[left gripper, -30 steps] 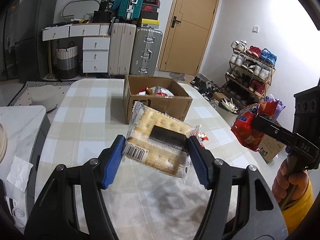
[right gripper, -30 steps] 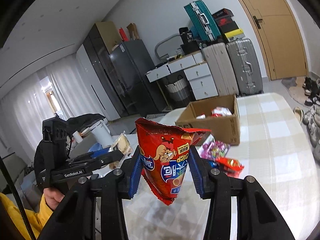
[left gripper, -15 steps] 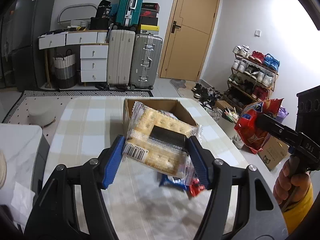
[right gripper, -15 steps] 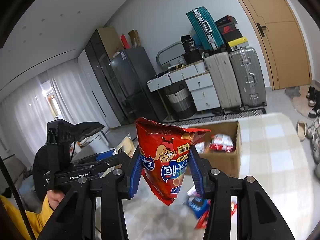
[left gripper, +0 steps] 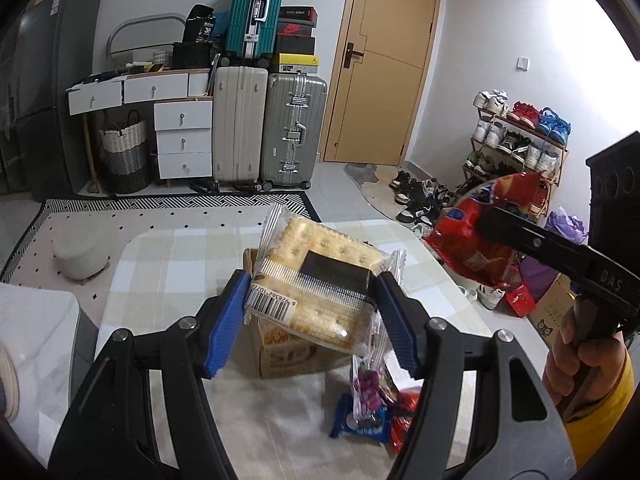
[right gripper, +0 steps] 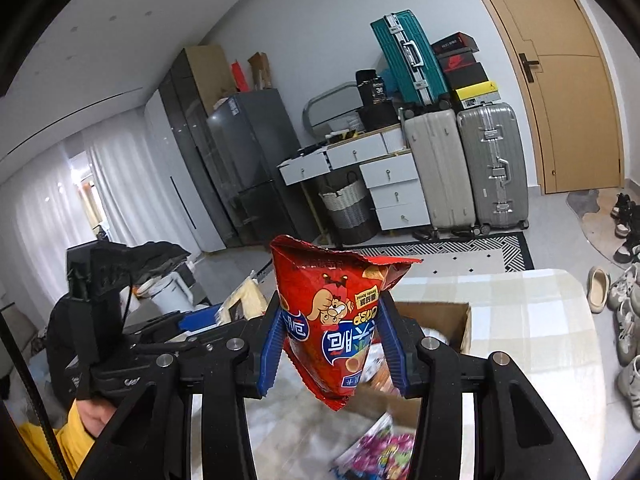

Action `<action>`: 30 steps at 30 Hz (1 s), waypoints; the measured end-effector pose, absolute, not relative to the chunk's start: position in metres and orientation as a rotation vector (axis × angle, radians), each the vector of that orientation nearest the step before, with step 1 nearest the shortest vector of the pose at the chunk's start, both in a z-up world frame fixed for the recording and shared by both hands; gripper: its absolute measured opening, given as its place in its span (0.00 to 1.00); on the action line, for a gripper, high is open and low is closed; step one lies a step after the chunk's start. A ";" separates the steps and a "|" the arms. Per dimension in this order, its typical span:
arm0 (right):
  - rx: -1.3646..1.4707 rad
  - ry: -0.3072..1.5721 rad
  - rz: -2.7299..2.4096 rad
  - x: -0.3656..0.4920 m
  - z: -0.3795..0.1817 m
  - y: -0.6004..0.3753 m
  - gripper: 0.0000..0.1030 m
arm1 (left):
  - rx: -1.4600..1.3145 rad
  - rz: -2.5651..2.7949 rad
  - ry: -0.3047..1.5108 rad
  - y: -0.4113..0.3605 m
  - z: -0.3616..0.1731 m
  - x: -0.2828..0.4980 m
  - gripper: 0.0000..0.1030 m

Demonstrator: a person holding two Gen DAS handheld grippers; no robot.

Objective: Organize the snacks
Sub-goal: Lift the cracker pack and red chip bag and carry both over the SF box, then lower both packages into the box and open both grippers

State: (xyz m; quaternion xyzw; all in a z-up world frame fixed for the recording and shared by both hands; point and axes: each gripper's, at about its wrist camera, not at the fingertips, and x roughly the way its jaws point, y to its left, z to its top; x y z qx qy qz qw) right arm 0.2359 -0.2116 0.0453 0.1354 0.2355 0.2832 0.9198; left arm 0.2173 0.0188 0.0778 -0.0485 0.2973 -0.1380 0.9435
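Table: the table [left gripper: 168, 264] has a beige and white checked cloth and carries the box and the loose snacks.
Cardboard box: the cardboard box [left gripper: 288, 354] stands open on the table, partly hidden behind the cracker pack in the left wrist view; in the right wrist view its rim [right gripper: 434, 310] shows behind the chip bag.
Left gripper: the left gripper [left gripper: 314, 312] is clenched on a clear cracker pack [left gripper: 324, 280], which it holds in the air, tilted, in front of the box.
Right gripper: the right gripper [right gripper: 332, 344] is clenched on a red chip bag [right gripper: 334, 320], held upside down above the table, its torn edge on top.
Loose snacks: a purple packet [left gripper: 370, 386], a blue packet [left gripper: 366, 426] and a red packet [left gripper: 404, 416] lie together on the table, just beside the box.
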 end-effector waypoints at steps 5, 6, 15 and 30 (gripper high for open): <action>0.278 0.515 0.569 0.272 0.039 -0.206 0.43 | -0.093 -0.281 0.631 0.011 0.073 0.265 0.60; 0.273 0.520 0.565 0.278 0.037 -0.205 0.43 | -0.088 -0.281 0.642 0.008 0.070 0.276 0.60; 0.250 0.574 0.528 0.322 0.011 -0.201 0.43 | -0.073 -0.266 0.735 -0.006 0.027 0.350 0.60; 0.249 0.698 0.466 0.369 -0.045 -0.207 0.43 | -0.035 -0.272 0.864 -0.034 -0.057 0.443 0.60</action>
